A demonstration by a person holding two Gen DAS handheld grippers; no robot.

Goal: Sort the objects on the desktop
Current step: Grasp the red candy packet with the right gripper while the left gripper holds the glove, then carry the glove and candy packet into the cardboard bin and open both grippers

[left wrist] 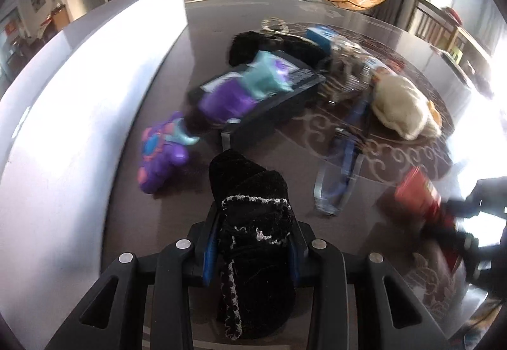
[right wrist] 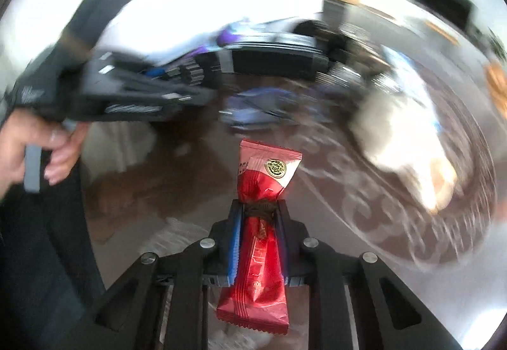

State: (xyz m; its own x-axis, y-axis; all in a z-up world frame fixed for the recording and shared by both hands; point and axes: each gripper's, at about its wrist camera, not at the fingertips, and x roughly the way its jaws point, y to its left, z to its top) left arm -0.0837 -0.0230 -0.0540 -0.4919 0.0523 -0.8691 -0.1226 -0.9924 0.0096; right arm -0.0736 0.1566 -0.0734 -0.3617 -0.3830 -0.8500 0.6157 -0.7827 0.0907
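Right-wrist view heavily smeared; far items unreadable. Dark rectangular tray, frame centre, loaded with purple and teal soft packs. Left tongs clamped on black knitted fabric piece; right tongs clamped on red foil snack packet, lower centre.

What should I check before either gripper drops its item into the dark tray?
1. Left gripper clamped on the black sock: ok.
2. Right gripper clamped on the red packet: ok, pinched at its middle.
3. Dark tray has room: not ok, purple and teal items fill much of it.
4. Path to tray clear: cannot tell, pictures are blurred.
5. Purple toy clear of the tray: not ok, it sits against the tray's near corner.
6. Grippers apart from each other: ok.
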